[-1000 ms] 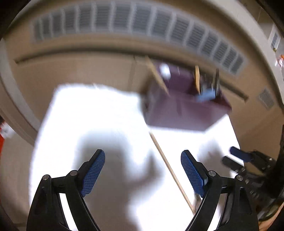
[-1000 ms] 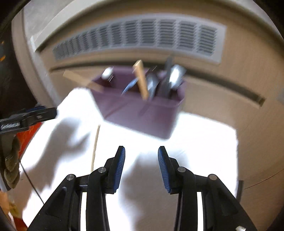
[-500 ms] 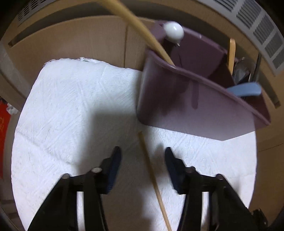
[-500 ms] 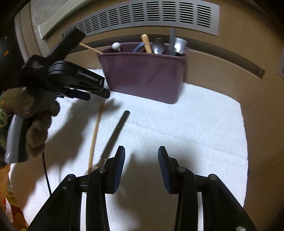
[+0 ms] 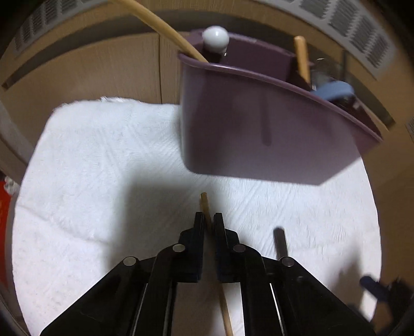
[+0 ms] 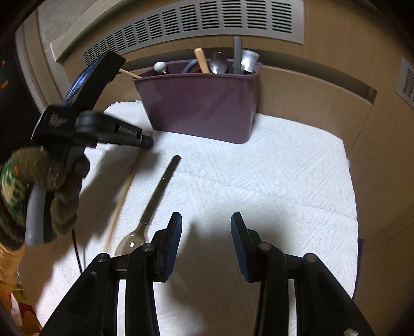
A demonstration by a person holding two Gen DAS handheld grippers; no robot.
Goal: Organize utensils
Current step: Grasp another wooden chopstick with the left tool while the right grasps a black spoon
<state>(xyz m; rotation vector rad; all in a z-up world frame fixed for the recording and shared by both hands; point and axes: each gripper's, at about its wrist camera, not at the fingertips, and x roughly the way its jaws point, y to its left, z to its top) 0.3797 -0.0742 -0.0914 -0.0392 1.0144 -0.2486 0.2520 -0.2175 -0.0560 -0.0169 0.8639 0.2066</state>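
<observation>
A purple utensil caddy (image 5: pixel 258 134) stands at the back of the white towel (image 5: pixel 90 168); it also shows in the right wrist view (image 6: pixel 201 108). It holds a chopstick, a white-knobbed utensil, a wooden handle and several metal pieces. My left gripper (image 5: pixel 208 219) is shut on a wooden chopstick (image 5: pixel 204 204) lying on the towel, near its far end; the stick shows in the right wrist view (image 6: pixel 121 196). A metal spoon (image 6: pixel 152 201) lies beside it, its handle tip visible in the left wrist view (image 5: pixel 280 243). My right gripper (image 6: pixel 205 224) is open and empty above the towel.
Wooden cabinet fronts with a slatted grey vent (image 6: pixel 196 23) rise behind the caddy. The towel (image 6: pixel 284 181) stretches to the right of the spoon. A gloved hand (image 6: pixel 38 186) holds the left gripper at the left edge of the right wrist view.
My left gripper has lowered onto the towel and closed on the chopstick's far end. My right gripper has stayed open and pulled back slightly.
</observation>
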